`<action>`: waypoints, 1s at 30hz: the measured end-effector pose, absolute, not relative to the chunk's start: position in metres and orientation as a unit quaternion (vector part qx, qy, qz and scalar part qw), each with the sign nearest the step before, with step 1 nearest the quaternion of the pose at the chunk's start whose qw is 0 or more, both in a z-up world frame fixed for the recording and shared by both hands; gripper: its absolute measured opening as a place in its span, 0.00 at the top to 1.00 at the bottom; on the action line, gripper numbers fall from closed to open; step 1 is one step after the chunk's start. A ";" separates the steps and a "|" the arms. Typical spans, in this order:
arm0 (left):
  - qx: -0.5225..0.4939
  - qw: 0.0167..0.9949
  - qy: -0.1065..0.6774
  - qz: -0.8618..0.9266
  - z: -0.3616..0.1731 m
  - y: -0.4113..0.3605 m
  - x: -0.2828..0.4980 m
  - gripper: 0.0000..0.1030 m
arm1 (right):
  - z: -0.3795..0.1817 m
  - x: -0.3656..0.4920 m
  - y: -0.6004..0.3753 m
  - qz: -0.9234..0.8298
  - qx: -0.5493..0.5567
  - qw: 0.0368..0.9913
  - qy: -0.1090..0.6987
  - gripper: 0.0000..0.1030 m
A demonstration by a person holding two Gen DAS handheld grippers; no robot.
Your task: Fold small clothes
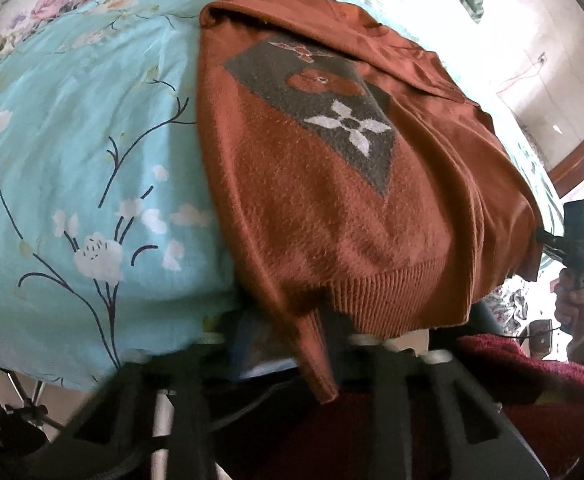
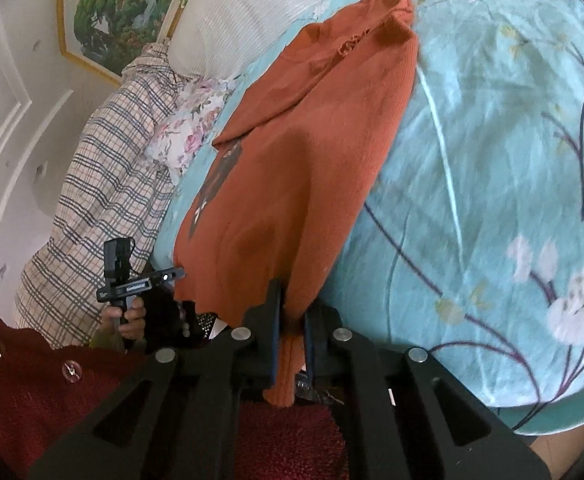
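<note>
Rust sweater (image 1: 331,208) hem pinched by both tongs, overhanging bed (image 1: 72,140) edge.

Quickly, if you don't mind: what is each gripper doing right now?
Left gripper: closed on the bottom edge of the orange sweater.
Right gripper: closed on the sweater's other bottom corner.

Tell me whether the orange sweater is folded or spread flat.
Partly folded: the orange sweater has one side lapped over its patterned front, hem still hanging off the bed.
</note>
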State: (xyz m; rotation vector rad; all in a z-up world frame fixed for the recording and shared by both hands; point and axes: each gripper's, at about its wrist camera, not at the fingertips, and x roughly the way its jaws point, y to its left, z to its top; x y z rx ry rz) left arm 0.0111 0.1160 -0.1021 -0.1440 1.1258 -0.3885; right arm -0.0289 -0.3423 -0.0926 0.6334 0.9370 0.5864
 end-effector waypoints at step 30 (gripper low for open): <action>-0.225 0.863 0.368 -0.265 -0.041 0.163 -0.020 0.96 | -0.061 -0.061 -0.351 0.342 0.388 0.794 0.319 0.93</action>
